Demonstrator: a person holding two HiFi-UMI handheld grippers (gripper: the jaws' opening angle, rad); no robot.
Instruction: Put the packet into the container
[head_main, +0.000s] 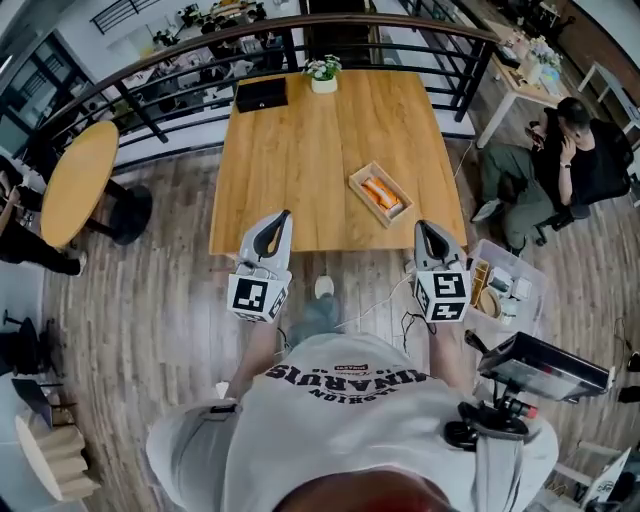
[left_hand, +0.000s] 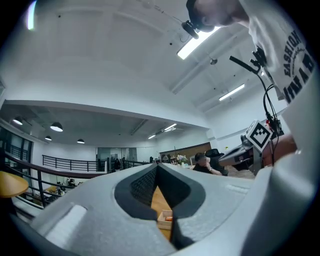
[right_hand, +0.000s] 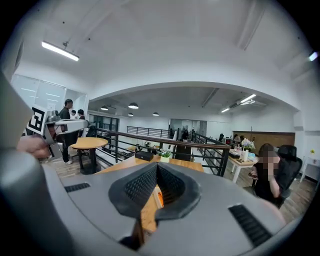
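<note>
A small wooden container (head_main: 379, 194) lies on the right part of the wooden table (head_main: 300, 160), and an orange packet (head_main: 381, 194) lies inside it. My left gripper (head_main: 284, 217) hovers at the table's near edge, left of the container, shut with nothing in it. My right gripper (head_main: 420, 226) hangs just off the near edge, close to the container's near right side, also shut and empty. In the left gripper view the shut jaws (left_hand: 156, 167) frame the container (left_hand: 164, 217). In the right gripper view the packet (right_hand: 158, 198) shows below the closed tips (right_hand: 156, 165).
A black box (head_main: 261, 94) and a potted plant (head_main: 323, 73) stand at the table's far edge, with a black railing (head_main: 200, 50) behind. A round table (head_main: 78, 182) stands left. A person (head_main: 575, 150) sits at right. A clear bin (head_main: 505, 285) sits on the floor beside my right gripper.
</note>
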